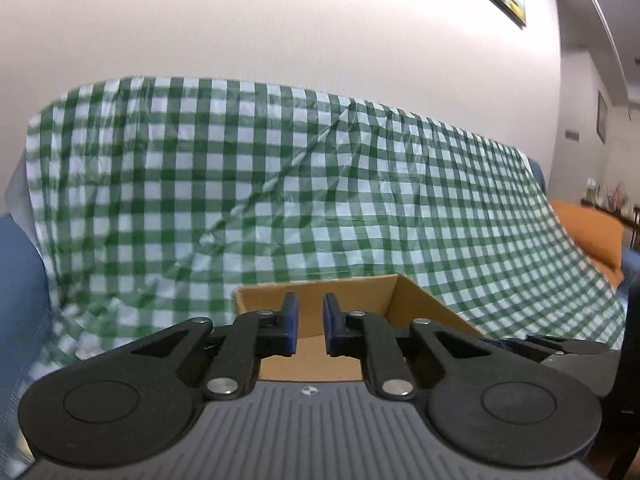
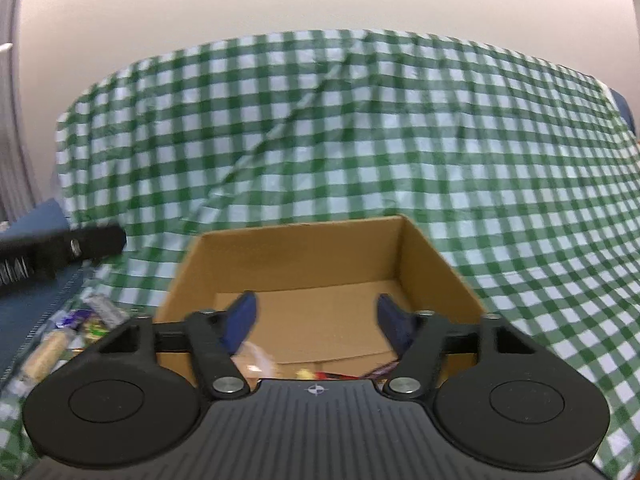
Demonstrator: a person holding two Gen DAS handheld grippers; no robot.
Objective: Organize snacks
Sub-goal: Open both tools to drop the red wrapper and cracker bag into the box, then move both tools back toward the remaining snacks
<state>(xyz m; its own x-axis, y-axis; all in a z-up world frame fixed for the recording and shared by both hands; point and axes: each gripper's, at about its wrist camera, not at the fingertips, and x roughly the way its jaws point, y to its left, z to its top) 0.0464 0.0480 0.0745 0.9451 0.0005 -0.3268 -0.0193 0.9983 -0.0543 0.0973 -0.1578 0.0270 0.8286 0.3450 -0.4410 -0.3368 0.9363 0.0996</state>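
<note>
Left wrist view, gripper: the left gripper [image 1: 311, 326] has its blue pads drawn in to a narrow gap with nothing between them.
Left wrist view, box: the open brown cardboard box [image 1: 430, 306] sits just ahead at 12 o'clock on the green-and-white checked cloth [image 1: 280, 184]; only bare floor shows inside from here.
Right wrist view, gripper: the right gripper [image 2: 316, 322] stands about half open and holds nothing, poised over the box's near edge.
Right wrist view, box contents: wrapped snacks in the box [image 2: 320, 374] lie at 6 o'clock, directly beneath the jaws, likely dropped there for sorting.
Right wrist view, loose stock: a heap of small wrapped snacks [image 2: 80, 326] waits on the cloth at 9 o'clock, outside the box and well apart from the jaws.
Judgement: the box serves as the collection point; loose snacks remain to be moved.
</note>
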